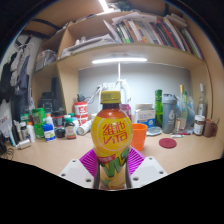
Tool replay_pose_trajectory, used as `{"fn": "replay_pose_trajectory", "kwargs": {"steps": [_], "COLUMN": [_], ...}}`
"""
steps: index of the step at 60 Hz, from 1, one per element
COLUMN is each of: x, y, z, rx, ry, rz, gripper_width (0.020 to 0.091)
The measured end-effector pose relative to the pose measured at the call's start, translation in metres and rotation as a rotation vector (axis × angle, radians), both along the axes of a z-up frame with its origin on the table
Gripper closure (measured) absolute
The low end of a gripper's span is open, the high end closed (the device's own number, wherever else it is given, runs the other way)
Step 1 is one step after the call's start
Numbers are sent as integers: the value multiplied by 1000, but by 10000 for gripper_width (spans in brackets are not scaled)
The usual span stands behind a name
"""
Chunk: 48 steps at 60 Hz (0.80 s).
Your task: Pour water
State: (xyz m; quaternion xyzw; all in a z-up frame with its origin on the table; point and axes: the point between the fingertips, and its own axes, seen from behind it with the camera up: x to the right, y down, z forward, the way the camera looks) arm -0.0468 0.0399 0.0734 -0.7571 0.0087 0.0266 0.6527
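Gripper (112, 165) fingers clamped on upright yellow-capped bottle (113, 135), held above the desk (60, 150), probably carrying toward orange cup (139, 134).

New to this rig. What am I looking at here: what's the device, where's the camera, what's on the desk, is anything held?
No robot arm here: a person carries handheld tongs with two fingers, and a wide-angle camera rides on them looking forward, so this single picture is the tongs' own view. The pink pads at the bottom are part of the fingers. A yellow-capped drink bottle stands between them; the fingers seem to press both its sides, so it looks gripped. Beyond lies a cluttered wooden desk: an orange cup just behind the bottle, a red lid lying flat, glass bottles to one side, small containers to the other. Shelves of books hang above.
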Motion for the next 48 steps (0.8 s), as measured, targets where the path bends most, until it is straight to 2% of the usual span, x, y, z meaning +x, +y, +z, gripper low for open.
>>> {"fn": "replay_pose_trajectory", "kwargs": {"steps": [6, 12, 20, 28, 35, 48], "x": [-16, -35, -52, -54, -45, -27], "y": [11, 29, 62, 96, 115, 131], "z": [4, 36, 87, 112, 122, 124], "rx": [-16, 3, -1, -99, -155, -248], "ry": [39, 205, 665, 1214, 1614, 2044], "rz": [61, 113, 186, 237, 247, 220], "gripper_width": [745, 747, 746, 748, 750, 748]}}
